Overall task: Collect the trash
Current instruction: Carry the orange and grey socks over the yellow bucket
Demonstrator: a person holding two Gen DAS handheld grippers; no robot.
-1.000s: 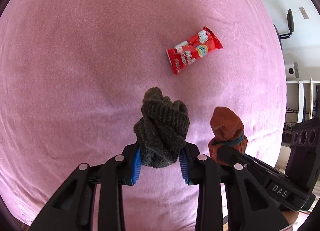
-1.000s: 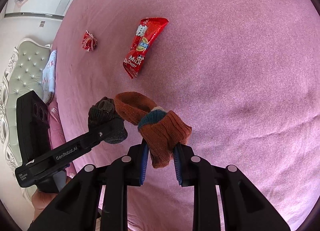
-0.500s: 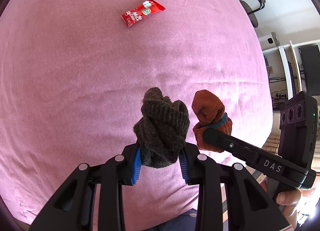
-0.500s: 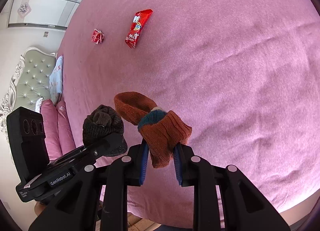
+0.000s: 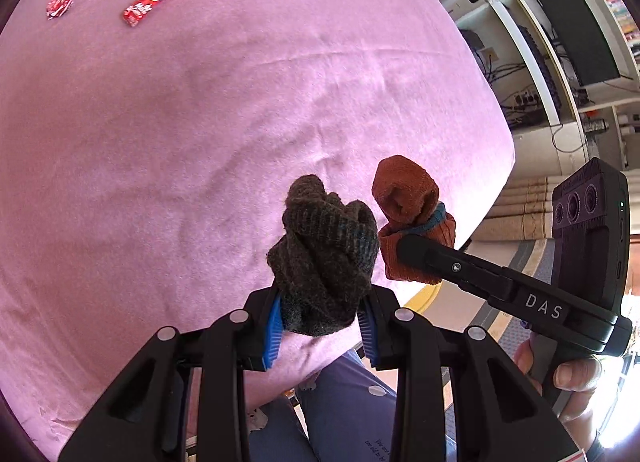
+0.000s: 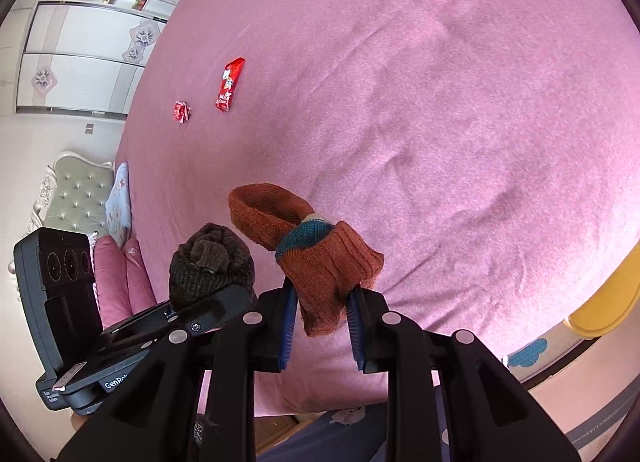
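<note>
We hold two grippers over the big pink blanket [image 5: 168,134]. The left gripper [image 5: 320,326] pinches a dark grey sock [image 5: 326,258] between its blue pads [image 5: 272,328]. The right gripper [image 6: 318,320] pinches an orange sock [image 6: 320,266] with a teal band. Both socks are bunched up and lifted off the blanket, and they sit just beside each other in the air. In the left view we also see the right gripper's black body and the fingers of the hand [image 5: 576,378] that carries it.

The trash lies on the blanket, well apart from the socks. There is a long red candy wrapper [image 5: 154,0] and, near it, a small crumpled red wrapper [image 5: 59,8]. In the right view the same long wrapper [image 6: 229,85] and small one [image 6: 182,112] lie far up the blanket, toward the side with the white cupboard [image 6: 80,58].

A second ago the wrappers looked big and near the socks. Now they look small and far off, so we have pulled both grippers back toward the blanket's near edge. We can now see our blue trousers [image 5: 348,402] below that edge, and shelves [image 5: 552,74] past the blanket's far side. The socks sit in the pads just as they did before.
</note>
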